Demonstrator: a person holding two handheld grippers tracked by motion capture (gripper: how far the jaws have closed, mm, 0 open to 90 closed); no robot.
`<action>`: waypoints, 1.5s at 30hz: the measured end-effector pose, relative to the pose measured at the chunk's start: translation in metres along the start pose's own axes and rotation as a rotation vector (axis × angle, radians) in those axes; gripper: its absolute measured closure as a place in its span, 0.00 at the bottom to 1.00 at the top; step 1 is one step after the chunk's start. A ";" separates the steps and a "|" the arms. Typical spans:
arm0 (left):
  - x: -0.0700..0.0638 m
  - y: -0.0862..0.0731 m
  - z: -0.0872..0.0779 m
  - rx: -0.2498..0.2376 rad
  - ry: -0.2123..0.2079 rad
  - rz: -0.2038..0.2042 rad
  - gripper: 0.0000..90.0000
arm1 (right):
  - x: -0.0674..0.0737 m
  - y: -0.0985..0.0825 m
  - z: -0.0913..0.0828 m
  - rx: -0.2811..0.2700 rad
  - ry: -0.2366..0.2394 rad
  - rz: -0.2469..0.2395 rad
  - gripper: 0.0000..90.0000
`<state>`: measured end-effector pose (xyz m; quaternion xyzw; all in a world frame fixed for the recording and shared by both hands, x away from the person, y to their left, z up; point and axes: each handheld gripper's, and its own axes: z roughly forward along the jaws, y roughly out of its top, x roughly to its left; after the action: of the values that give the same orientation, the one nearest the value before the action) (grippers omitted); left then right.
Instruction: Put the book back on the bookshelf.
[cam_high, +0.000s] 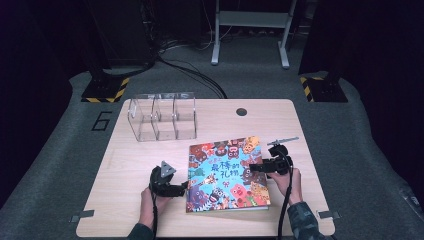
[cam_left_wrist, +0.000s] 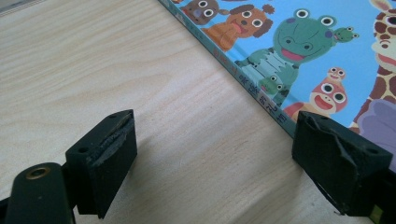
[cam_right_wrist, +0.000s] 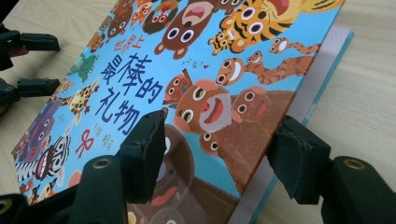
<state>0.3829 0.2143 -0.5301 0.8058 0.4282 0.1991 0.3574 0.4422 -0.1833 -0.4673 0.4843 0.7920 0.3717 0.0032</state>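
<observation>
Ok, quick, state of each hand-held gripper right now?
Left hand-held gripper: open, empty, beside the book.
Right hand-held gripper: open, book's raised cover between its jaws.

picture book (cam_high: 227, 172) | colourful animal cover | front cover lifted | on table

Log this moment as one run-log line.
left gripper: open, at picture book spine edge | right gripper: open, astride lifted front cover's edge | table: book flat

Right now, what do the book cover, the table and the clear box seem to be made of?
Book: probably glossy coated card; light glints on the lifted cover.
Table: pale wood or wood-look laminate, matte; grain lines show.
Clear box: likely acrylic, see-through, with shiny edges.
</observation>
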 end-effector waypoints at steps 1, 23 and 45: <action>0.000 0.000 0.000 0.002 -0.001 0.003 0.15 | 0.002 0.001 0.000 0.002 0.002 0.010 0.42; 0.000 0.000 -0.001 0.007 -0.002 0.006 0.16 | 0.010 0.021 0.009 0.001 0.030 -0.001 0.41; 0.000 0.000 -0.001 0.006 -0.010 0.011 0.16 | 0.021 0.052 0.009 0.035 0.053 -0.053 0.48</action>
<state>0.3824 0.2145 -0.5297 0.8101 0.4227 0.1955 0.3562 0.4741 -0.1484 -0.4359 0.4530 0.8109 0.3701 -0.0163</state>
